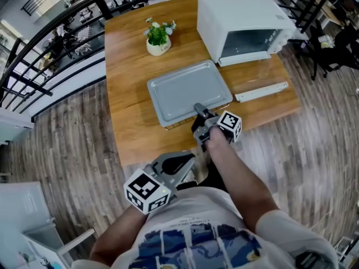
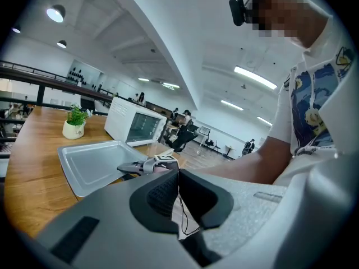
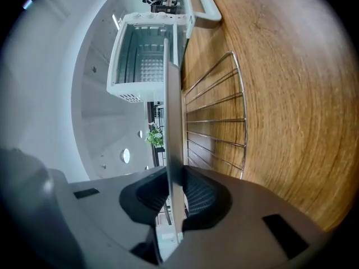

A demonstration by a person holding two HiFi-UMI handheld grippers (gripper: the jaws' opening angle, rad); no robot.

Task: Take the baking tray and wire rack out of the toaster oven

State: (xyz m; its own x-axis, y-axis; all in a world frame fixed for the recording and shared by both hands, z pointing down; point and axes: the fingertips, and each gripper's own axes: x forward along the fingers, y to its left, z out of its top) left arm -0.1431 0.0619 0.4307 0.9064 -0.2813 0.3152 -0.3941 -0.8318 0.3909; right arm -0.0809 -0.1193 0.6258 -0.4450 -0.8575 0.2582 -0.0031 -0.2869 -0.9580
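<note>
The grey baking tray (image 1: 188, 91) lies flat on the wooden table (image 1: 129, 83), in front of the white toaster oven (image 1: 241, 21). My right gripper (image 1: 200, 110) is shut on the middle of the tray's near rim. In the right gripper view the tray (image 3: 174, 116) runs edge-on between the pads, and the wire rack (image 3: 224, 116) lies under it on the wood. The oven (image 3: 146, 55) stands empty with its door down. My left gripper (image 1: 192, 160) hangs off the table near my body, shut (image 2: 178, 175) on nothing.
The oven's glass door (image 1: 255, 74) lies open on the table, its white handle (image 1: 262, 92) near the right front edge. A small potted plant (image 1: 158, 38) stands behind the tray. Wooden floor surrounds the table, and black railings run along the back.
</note>
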